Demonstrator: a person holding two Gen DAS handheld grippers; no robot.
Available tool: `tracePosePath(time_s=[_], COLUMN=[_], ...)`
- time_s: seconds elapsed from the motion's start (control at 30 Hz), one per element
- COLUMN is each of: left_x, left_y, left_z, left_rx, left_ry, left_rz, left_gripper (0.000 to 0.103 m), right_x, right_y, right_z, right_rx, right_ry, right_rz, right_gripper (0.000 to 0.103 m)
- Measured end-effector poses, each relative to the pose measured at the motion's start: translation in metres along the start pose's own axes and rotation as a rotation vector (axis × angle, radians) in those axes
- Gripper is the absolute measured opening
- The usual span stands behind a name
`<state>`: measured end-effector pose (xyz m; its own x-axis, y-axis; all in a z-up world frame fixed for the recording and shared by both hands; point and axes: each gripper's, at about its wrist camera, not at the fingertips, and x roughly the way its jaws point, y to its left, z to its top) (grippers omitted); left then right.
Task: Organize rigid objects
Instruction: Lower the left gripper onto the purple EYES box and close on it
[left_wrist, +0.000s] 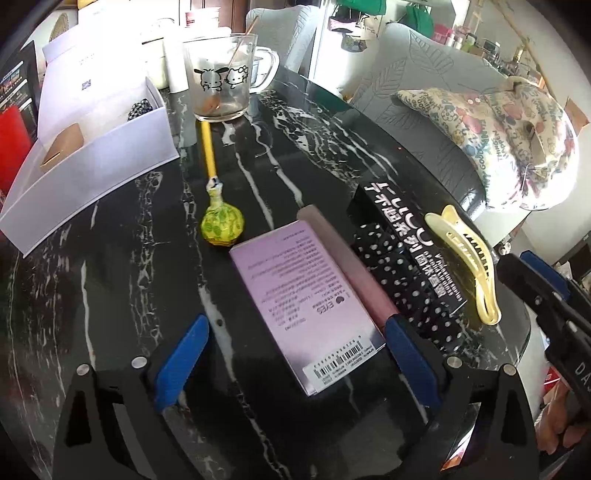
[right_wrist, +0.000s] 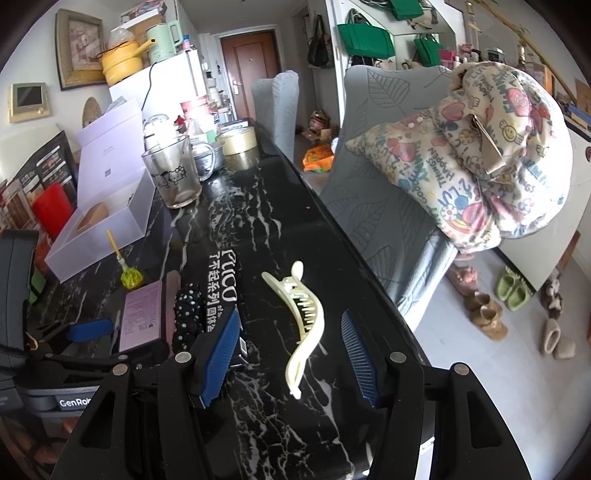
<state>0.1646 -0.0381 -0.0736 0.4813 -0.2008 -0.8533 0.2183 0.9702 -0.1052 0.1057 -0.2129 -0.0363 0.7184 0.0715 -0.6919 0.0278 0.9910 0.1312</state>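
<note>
Now both tools low over black marble table (left_wrist: 110, 288). Left gripper (left_wrist: 295, 354) spread wide, straddling near end of lilac box (left_wrist: 303, 295); right pad (left_wrist: 410, 354) at or just beside the box's pink side, contact unclear; left pad (left_wrist: 181, 365) clear of it. Nothing held. Right gripper (right_wrist: 291, 354) parted about midway, pads either side of pale yellow hair clip (right_wrist: 304, 325) lying flat, neither pad on it. Black lettered box (left_wrist: 410, 236) under polka-dot item (left_wrist: 402, 291), between lilac box and clip. Green lollipop (left_wrist: 221, 225) beyond, near glass mug (left_wrist: 221, 81) and open white box (left_wrist: 92, 147).
</note>
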Motion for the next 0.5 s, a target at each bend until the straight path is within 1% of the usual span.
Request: tracePosePath(time_s=[0.1,0.17,0.2,0.33,0.43,0.5], left_x=[0.001,-0.001,-0.002,-0.008,-0.011,-0.01], left_y=[0.003,0.008,0.01,0.022,0.033,0.037], left_z=[-0.004,-0.007,-0.008,-0.011,-0.009,-0.006], left_rx=[0.031,0.034,0.03,0.037,0.041,0.036], left_ry=[0.002,-0.001,0.0,0.0,0.0,0.005], left_rz=[0.075,0.081,0.08,0.033,-0.032,-0.06], left_gripper=[0.098,0.098,0.098,0.098,0.098,0.098], right_x=[0.0,0.0,0.0,0.0,-0.001,-0.001], right_y=[0.0,0.002,0.005,0.012,0.023,0.029], right_z=[0.0,0.0,0.0,0.0,0.001,0.001], right_rx=[0.0,-0.003,-0.01,-0.027,-0.052,-0.065], right_ry=[0.001,0.0,-0.003,-0.003,-0.004,-0.002], right_rz=[0.005,0.008,0.023,0.049,0.08,0.106], right_gripper=[0.058,0.058,0.058,0.058,0.058,0.058])
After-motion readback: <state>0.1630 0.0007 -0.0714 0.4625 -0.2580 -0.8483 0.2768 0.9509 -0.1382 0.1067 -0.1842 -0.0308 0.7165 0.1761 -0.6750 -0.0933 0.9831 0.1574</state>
